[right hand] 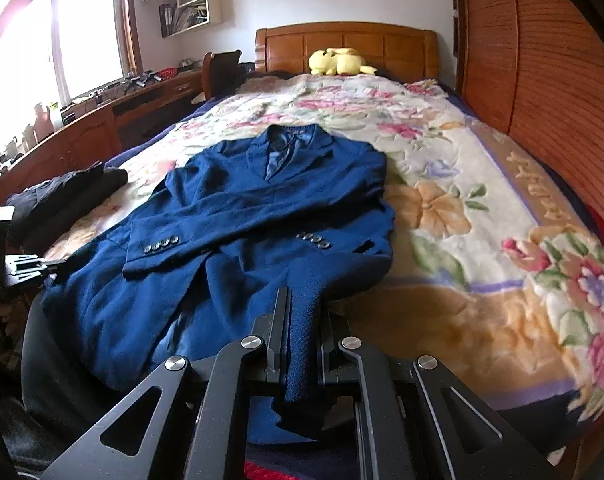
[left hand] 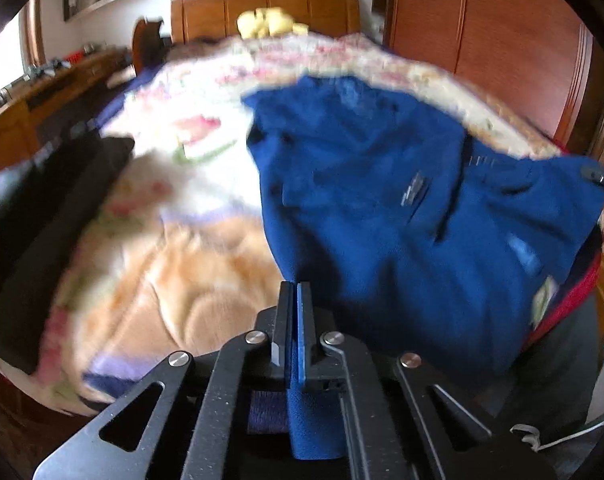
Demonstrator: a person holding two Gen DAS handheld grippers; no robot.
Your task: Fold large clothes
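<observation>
The blue coat [right hand: 238,216] lay face up on the flowered blanket [right hand: 481,208], both sleeves crossed over its front. The right gripper [right hand: 302,312] was clamped on the hem nearest the bed's foot. The left gripper [left hand: 296,300] pinched another hem corner, and that part of the cloth hung lifted and blurred.

The coat [right hand: 238,216] is deep blue with dark buttons [right hand: 160,245] on both cuffs and a shinier blue lining at the collar. The blanket [right hand: 441,208] is cream with pink, orange and lilac flowers. A yellow plush toy [right hand: 339,62] lies far off; the dark clothes [right hand: 68,194] at left look black.
</observation>
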